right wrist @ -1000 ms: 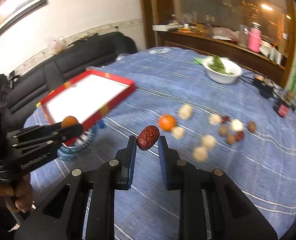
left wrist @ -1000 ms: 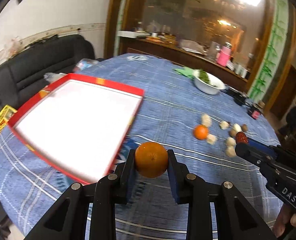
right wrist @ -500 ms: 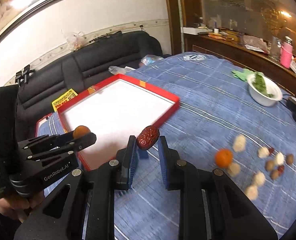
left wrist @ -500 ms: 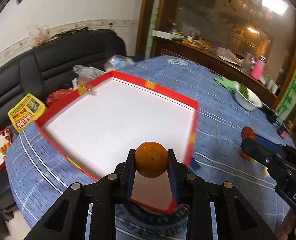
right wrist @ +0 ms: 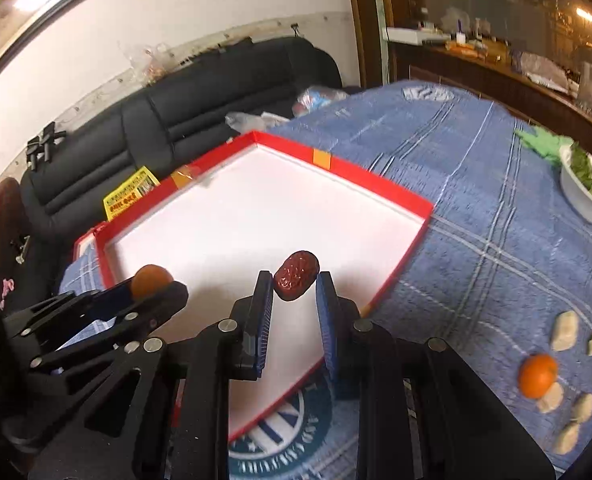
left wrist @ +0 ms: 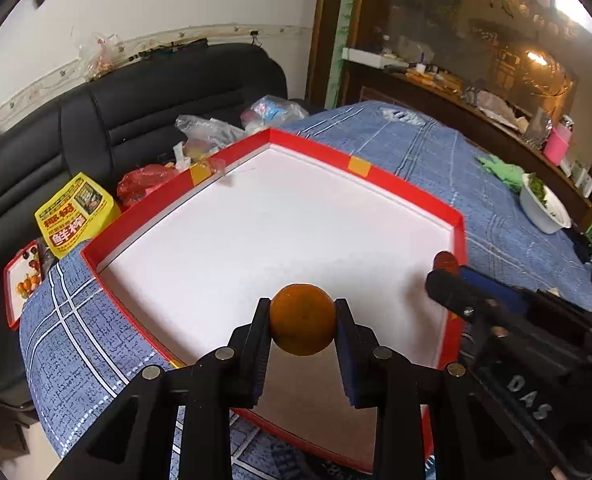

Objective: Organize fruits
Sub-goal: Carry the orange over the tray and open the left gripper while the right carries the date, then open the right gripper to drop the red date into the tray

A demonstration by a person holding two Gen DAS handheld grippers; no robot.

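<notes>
Orange (left wrist: 303, 319) clamped in left tool (left wrist: 302, 322), over red tray (left wrist: 400, 184)

Right gripper (right wrist: 295, 280) clamps a red date (right wrist: 297, 275) over the red-rimmed tray (right wrist: 380, 190); left gripper (right wrist: 152, 286), at left, grips an orange (right wrist: 150, 279).

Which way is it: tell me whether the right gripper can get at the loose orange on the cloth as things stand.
Probably not yet. The right gripper is shut on a red date over the red tray; the loose orange lies unblocked, but the jaws are full.
</notes>
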